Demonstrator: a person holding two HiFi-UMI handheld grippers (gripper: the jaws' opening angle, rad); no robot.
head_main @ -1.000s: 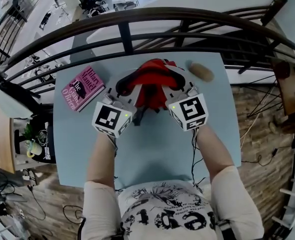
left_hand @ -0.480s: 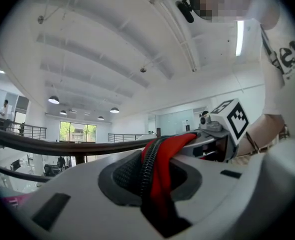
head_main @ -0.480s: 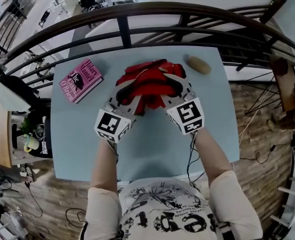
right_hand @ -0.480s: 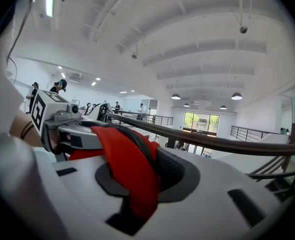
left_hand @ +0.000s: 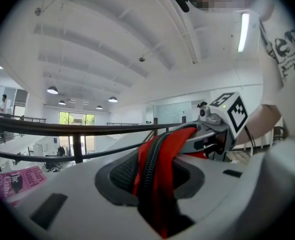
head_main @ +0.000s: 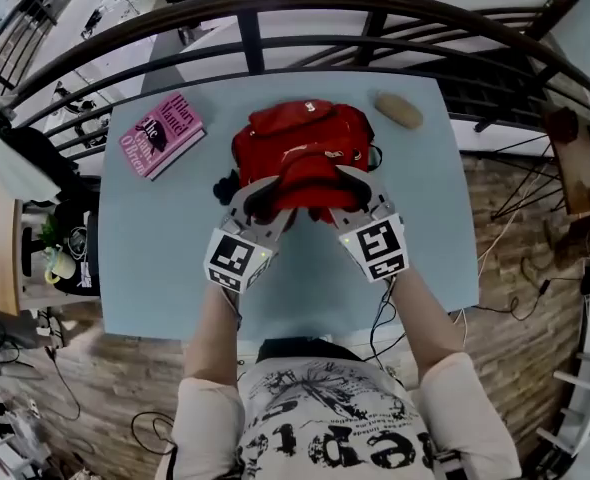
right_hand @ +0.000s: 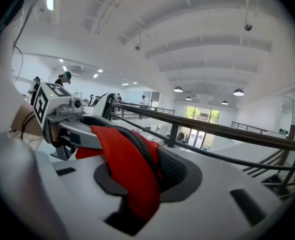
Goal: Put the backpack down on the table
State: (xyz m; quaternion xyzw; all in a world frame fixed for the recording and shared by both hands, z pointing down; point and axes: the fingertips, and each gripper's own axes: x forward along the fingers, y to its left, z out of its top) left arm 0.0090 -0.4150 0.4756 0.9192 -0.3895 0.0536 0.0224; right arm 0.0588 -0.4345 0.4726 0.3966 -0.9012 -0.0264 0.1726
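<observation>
Tabletop (head_main: 165,258): one, pale blue, and it carries everything listed here. Backpack (head_main: 300,148): one, red, taken as the reference. It rests with its base on the tabletop, slumped but roughly upright, so the set-down itself looks done. Grippers: two, both at the near side of the backpack. The left gripper (head_main: 268,198) is at its near-left corner and the right gripper (head_main: 353,193) at its near-right. Both sets of jaws have just been opening. In the left gripper view a red fold (left_hand: 163,184) with a black zipper stands between the parted pads. In the right gripper view another red fold (right_hand: 127,174) lies between the jaws, leaning on one pad. I judge both grips loosened rather than clamped, with the cloth not yet clear of either gripper. Step in hand: release after placing. Next move, as I judge it, is to spread the jaws a little further, then draw both grippers straight back toward the person, away from the backpack. That should let the folds slip out without dragging or tipping it; a zipper catching on a pad is the risk. Book (head_main: 161,134): one, pink cover, flat, well apart to the far left of the backpack. Brown oval lump (head_main: 399,111): one, near the backpack's far-right corner, not touching it; I cannot tell what it is.
</observation>
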